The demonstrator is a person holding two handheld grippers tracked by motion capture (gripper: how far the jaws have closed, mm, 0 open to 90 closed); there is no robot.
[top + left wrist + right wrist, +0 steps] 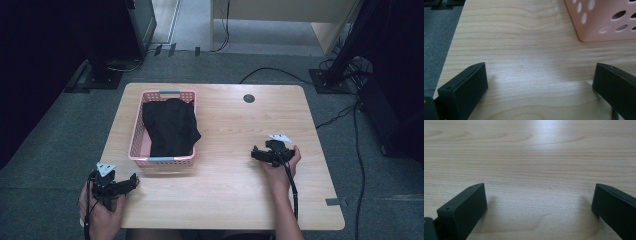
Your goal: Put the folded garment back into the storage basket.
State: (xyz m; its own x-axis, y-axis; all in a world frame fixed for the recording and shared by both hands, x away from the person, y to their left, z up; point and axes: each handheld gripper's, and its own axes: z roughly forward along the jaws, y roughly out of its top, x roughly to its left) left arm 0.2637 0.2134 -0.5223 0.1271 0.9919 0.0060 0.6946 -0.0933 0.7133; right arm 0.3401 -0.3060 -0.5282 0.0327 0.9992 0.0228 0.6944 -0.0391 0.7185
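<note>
1. The left tongs (134,181) are resting low at the near left corner of the counter (235,125), held in the person's left hand (102,212). Jaws are standing wide apart with nothing between them; in the left gripper view bare wood is showing across the whole gap.
2. The right tongs (255,153) are sitting on the right half of the counter, held in the right hand (282,167) and pointing left toward the middle. Jaws are likewise spread wide and holding nothing; the right gripper view is showing plain wood grain between them.
3. The pink basket (136,135) is standing on the left half of the counter, its near end just beyond the left tongs. In the left gripper view its perforated corner (599,20) is appearing at upper right, apart from the jaws.
4. A black cloth (170,127) is lying bunched inside the basket, covering most of its floor and rising near the rim.
5. The two tongs are sitting well apart, neither touching basket or cloth.
6. A cable (292,187) is trailing from the right tongs back along the forearm.
</note>
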